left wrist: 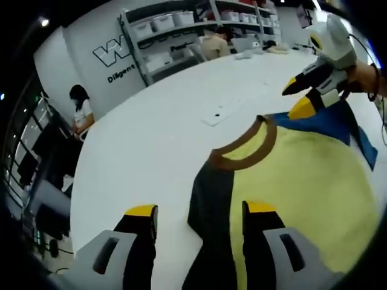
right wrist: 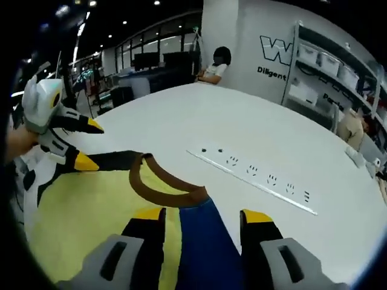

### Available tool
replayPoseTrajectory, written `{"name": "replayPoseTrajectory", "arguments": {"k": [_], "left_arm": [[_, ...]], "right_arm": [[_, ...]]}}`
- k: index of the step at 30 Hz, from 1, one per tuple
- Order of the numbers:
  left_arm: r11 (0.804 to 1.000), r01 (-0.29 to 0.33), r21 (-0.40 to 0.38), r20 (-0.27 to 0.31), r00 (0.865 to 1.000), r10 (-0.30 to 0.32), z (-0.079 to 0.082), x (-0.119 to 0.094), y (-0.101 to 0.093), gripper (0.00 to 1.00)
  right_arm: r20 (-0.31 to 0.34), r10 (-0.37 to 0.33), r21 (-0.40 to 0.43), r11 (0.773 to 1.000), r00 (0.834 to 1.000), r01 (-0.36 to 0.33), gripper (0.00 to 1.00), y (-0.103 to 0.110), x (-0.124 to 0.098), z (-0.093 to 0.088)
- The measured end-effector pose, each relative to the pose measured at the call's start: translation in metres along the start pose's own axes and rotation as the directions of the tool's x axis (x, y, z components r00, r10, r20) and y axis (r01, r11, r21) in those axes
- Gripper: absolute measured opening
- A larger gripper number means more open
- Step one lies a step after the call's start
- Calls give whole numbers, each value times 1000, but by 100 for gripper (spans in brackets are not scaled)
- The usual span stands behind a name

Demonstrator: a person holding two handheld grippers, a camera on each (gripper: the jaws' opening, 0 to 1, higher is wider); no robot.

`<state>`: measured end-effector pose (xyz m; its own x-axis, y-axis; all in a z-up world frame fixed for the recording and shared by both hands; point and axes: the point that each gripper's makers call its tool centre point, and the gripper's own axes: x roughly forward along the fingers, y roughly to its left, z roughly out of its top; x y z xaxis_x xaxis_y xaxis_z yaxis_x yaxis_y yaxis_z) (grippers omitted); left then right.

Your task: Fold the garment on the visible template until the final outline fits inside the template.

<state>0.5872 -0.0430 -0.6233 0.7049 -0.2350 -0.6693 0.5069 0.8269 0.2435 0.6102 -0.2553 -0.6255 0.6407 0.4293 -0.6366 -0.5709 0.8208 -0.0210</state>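
White tabletop [left wrist: 181, 115] spreads through a showroom with shelving [left wrist: 175, 30] behind, and a yellow T-shirt [left wrist: 302, 181] with a brown collar [left wrist: 245, 154], one black sleeve [left wrist: 208, 205] and one blue sleeve [right wrist: 202, 241] lies flat on it near a recessed power strip [right wrist: 254, 172]. In the left gripper view the left gripper [left wrist: 199, 220] hovers with jaws spread over the black sleeve. In the right gripper view the right gripper [right wrist: 202, 223] hangs spread over the blue sleeve.
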Motion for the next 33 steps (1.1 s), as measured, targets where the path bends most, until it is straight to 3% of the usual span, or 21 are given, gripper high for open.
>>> {"name": "replayPoseTrajectory", "arguments": {"k": [2,4,5,12,16,18,23,26,33], "left_arm": [[999,30,-10,22,999,-30,4,-8,-7,69],[993,92,-71,65,994,-88,11,-16,-20,73],[992,91,-90,78,993,-84,13,-19,-21,74],[991,131,-29,95,987,-127,15,-45,-46,80],[982,187,13,136,973,-187,15,-60,-69,77],[980,200,14,131,971,-200,10,-68,-78,78],[960,270,75,142,950,-278,3,-85,-109,78],[948,312,68,151,936,-319,-2,-95,-126,78],[935,352,48,146,923,-355,-17,-112,-153,76]], "right_arm": [[-5,10,12,1000,1000,-10,52,5,-7,-3],[-13,-2,14,1000,1000,3,56,8,-15,-8],[-11,-4,11,1000,1000,4,59,10,-18,-9],[1,14,48,999,1000,-14,67,23,-41,-23],[-6,25,43,999,1000,-25,72,32,-54,-34],[-6,26,41,999,1000,-25,73,34,-60,-38],[-13,20,31,999,1000,-20,74,42,-72,-52],[-6,-5,27,1000,1000,6,75,43,-79,-58],[0,-15,61,998,1000,15,78,48,-94,-78]]}}
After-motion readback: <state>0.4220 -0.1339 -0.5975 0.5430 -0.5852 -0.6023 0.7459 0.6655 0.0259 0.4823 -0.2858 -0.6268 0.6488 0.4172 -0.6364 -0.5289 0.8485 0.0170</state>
